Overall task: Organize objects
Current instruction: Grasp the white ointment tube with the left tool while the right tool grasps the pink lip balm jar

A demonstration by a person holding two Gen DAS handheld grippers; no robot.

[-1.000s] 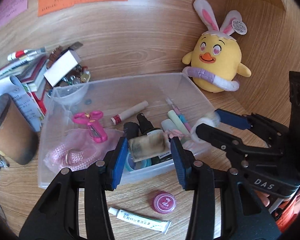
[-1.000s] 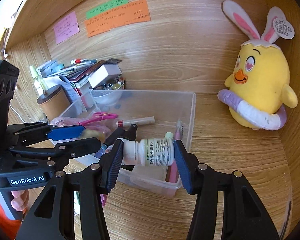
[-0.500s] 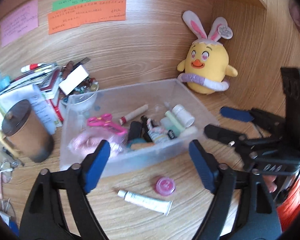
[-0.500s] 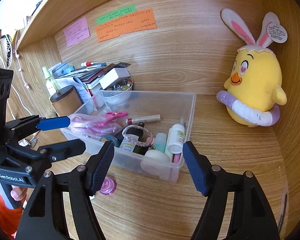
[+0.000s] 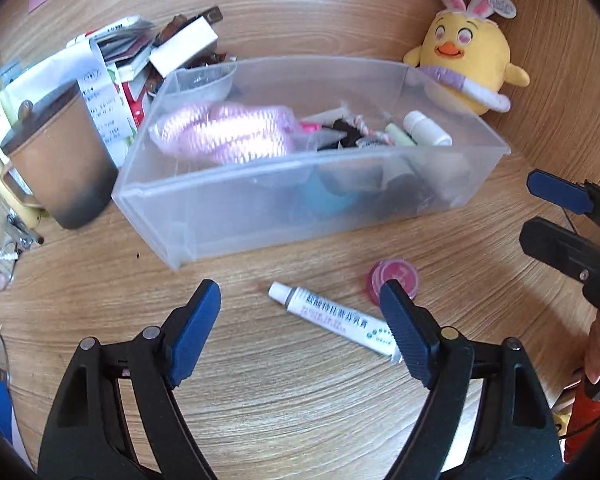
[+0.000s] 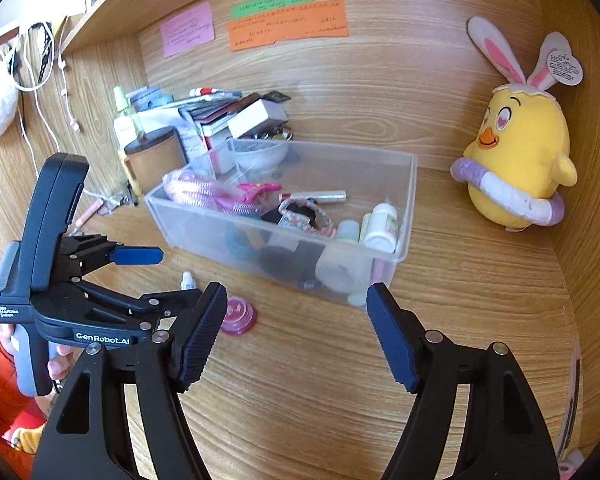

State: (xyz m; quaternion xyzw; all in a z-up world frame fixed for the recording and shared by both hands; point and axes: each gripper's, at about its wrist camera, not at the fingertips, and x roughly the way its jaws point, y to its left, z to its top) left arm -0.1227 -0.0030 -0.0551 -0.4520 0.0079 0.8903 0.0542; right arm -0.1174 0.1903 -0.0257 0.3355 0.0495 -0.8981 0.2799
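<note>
A clear plastic box [image 5: 220,216] [image 6: 410,200] on the wooden desk holds a pink net bundle [image 5: 224,136], pink scissors [image 6: 256,190], a white bottle [image 5: 424,128] [image 6: 382,224] and several small items. In front of it lie a white ointment tube [image 5: 332,318] and a round pink pot [image 5: 394,274] [image 6: 240,314]. My left gripper [image 5: 298,286] hovers over the tube; its jaws are closing but stand wide, and the pads touch nothing. My right gripper [image 6: 296,290] [image 5: 528,210] is open and empty, in front of the box's right end.
A yellow chick plush [image 5: 468,60] [image 6: 520,160] sits in the back right corner. Left of the box stand a brown cup [image 5: 56,160] and a pile of books and papers [image 5: 140,52]. Sticky notes [image 6: 288,24] hang on the back wall.
Both grippers let go of their bottles, which now lie in the box, and opened. Both drew back from the box; the left one sank toward the tube on the desk.
</note>
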